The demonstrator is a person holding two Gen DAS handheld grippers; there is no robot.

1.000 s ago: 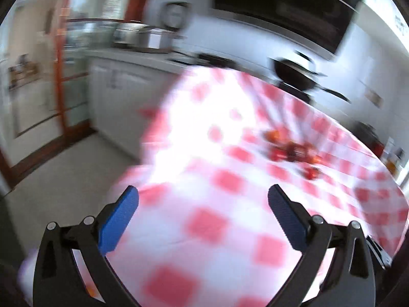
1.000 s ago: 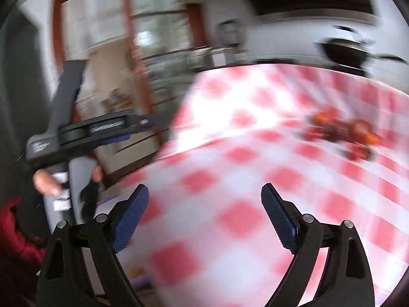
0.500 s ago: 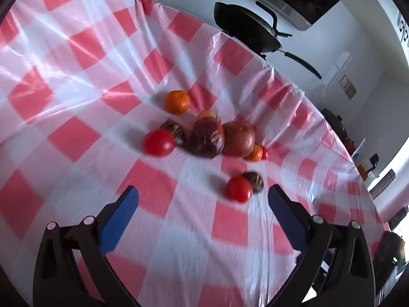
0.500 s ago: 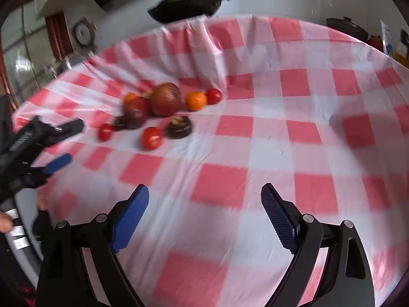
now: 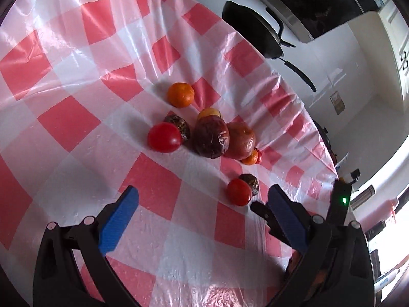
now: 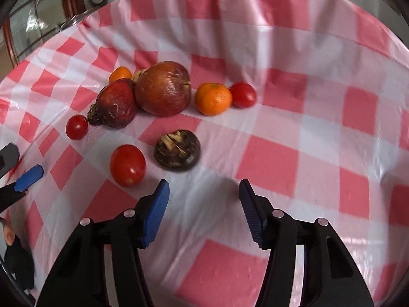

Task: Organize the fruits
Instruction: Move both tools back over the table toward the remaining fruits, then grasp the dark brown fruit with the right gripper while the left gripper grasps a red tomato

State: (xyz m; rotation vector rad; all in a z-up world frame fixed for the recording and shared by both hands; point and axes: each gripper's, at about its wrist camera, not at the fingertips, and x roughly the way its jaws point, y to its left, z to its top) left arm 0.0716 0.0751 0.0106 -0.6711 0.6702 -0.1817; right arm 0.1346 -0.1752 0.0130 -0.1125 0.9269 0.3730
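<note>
Loose fruits lie clustered on a red-and-white checked tablecloth (image 6: 294,163). In the right wrist view: a large brown-red fruit (image 6: 163,92), a dark red fruit (image 6: 116,107), an orange (image 6: 213,99), several red tomatoes, one nearest (image 6: 127,165), and a dark brown flat fruit (image 6: 177,150). My right gripper (image 6: 203,204) is open and empty, just short of the dark fruit. In the left wrist view the same cluster shows: an orange (image 5: 180,94), a tomato (image 5: 165,137), a small tomato (image 5: 239,192). My left gripper (image 5: 202,209) is open and empty above the cloth.
A black pan (image 5: 251,30) hangs on the white wall beyond the table's far edge. The other gripper's blue fingertip (image 6: 28,178) shows at the left of the right wrist view. The table edge (image 5: 314,138) drops off at the right.
Both grippers have come closer to the fruit cluster, which looms larger. The right gripper's jaws have narrowed. Both stay empty.
</note>
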